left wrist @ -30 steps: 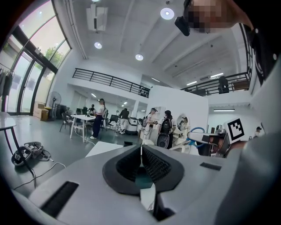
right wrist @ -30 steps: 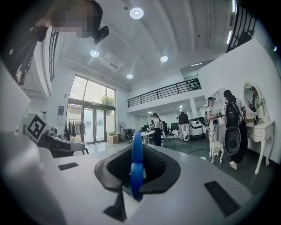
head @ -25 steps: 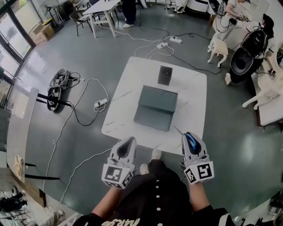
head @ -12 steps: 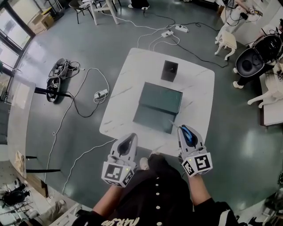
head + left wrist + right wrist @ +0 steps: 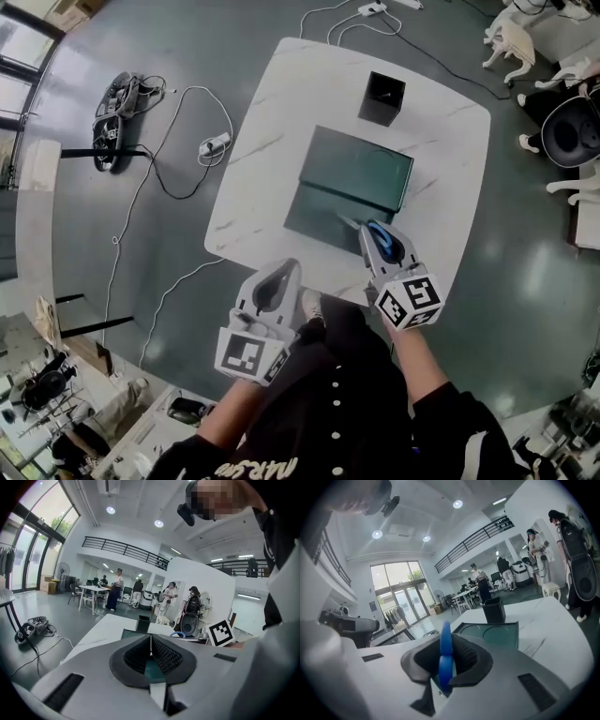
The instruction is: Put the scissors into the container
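Right gripper (image 5: 367, 232) brought scissors (image 5: 380, 239) forward to green tray (image 5: 349, 178) edge.

On the table (image 5: 272, 141) the container (image 5: 382, 97) stands behind the tray (image 5: 352, 183), the scissors (image 5: 380, 238) in the right gripper (image 5: 375, 232) hang over the tray's near edge, and the left gripper (image 5: 278, 275) is to their left at the table's near edge.

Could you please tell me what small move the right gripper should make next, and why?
Probably carry it forward across the green tray toward the black container at the far end of the table. The right gripper is shut on the blue-handled scissors near the front edge, well short of the container, whose open top faces up.
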